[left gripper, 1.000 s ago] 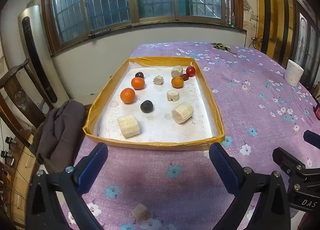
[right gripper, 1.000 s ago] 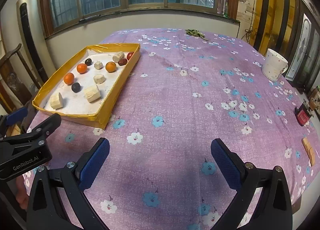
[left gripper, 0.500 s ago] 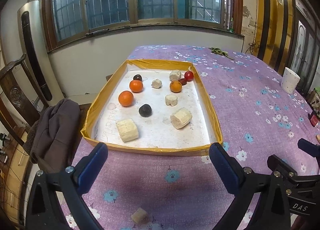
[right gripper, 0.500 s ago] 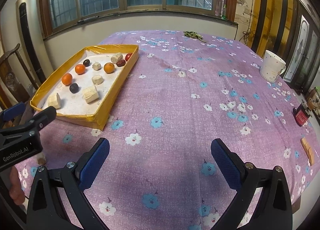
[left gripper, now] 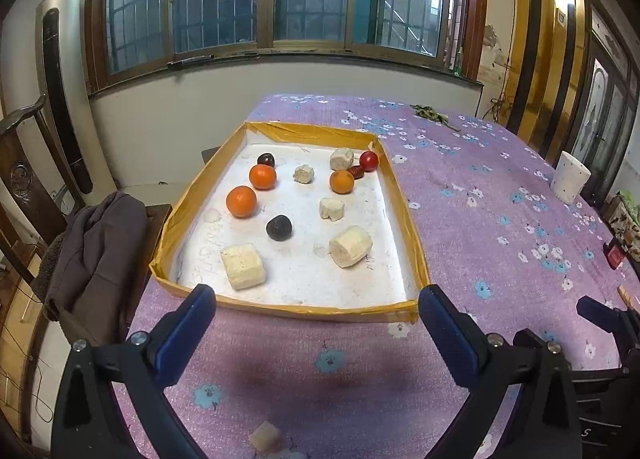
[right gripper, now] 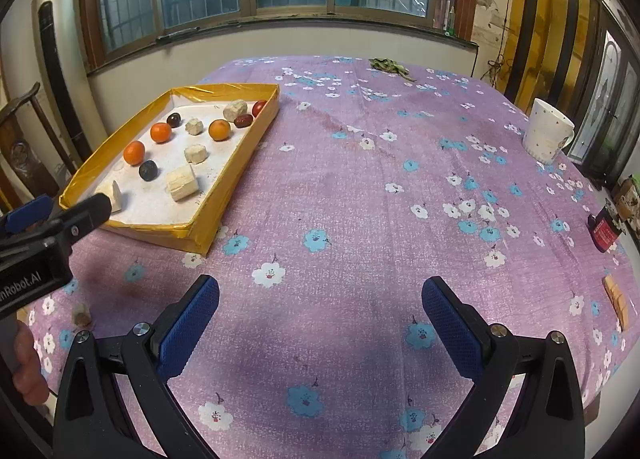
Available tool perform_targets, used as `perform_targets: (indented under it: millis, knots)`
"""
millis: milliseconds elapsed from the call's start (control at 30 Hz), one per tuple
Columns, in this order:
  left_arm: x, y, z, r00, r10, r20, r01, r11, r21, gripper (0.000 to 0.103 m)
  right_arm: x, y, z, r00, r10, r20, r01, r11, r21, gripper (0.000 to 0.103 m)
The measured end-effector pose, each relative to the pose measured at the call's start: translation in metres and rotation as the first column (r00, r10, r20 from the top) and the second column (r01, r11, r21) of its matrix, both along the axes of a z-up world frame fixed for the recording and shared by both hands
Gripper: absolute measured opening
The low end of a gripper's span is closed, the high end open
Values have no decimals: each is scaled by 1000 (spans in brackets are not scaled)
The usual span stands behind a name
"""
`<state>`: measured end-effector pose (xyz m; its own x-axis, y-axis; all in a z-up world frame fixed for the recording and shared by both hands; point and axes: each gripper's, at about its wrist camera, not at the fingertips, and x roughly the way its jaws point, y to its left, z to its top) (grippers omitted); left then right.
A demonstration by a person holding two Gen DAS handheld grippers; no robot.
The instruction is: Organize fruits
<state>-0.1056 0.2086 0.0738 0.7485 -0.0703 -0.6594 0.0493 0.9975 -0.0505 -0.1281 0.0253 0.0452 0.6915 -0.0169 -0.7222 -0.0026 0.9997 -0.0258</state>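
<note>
A yellow-rimmed white tray [left gripper: 403,195] [right gripper: 236,163] holds three oranges [left gripper: 241,201], dark plums [left gripper: 279,227], a red fruit [left gripper: 368,160], a red date and several pale banana chunks [left gripper: 350,246]. One pale chunk [left gripper: 264,435] lies loose on the purple cloth below my left gripper [left gripper: 316,319]; it also shows in the right wrist view [right gripper: 81,314]. My left gripper is open and empty, just short of the tray's near rim. My right gripper [right gripper: 320,311] is open and empty over bare cloth, right of the tray.
A white mug [right gripper: 546,135] stands at the table's right side. Green leaves [right gripper: 388,66] lie at the far edge. A small red object [right gripper: 604,231] and a tan piece [right gripper: 616,301] lie near the right edge. A chair with a dark jacket [left gripper: 92,251] stands left of the table.
My left gripper has drawn back and risen from the tray, so the tray sits farther away and the loose chunk is lower in view. My right gripper has barely moved.
</note>
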Motion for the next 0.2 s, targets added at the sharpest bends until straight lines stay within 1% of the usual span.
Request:
perform_targets:
  millis: [200]
  knots:
    - [5,-2,-6,999,-1,-43,2,1000,10,102,0,-2,0,1000,-4,-2,4,1000,-2,102]
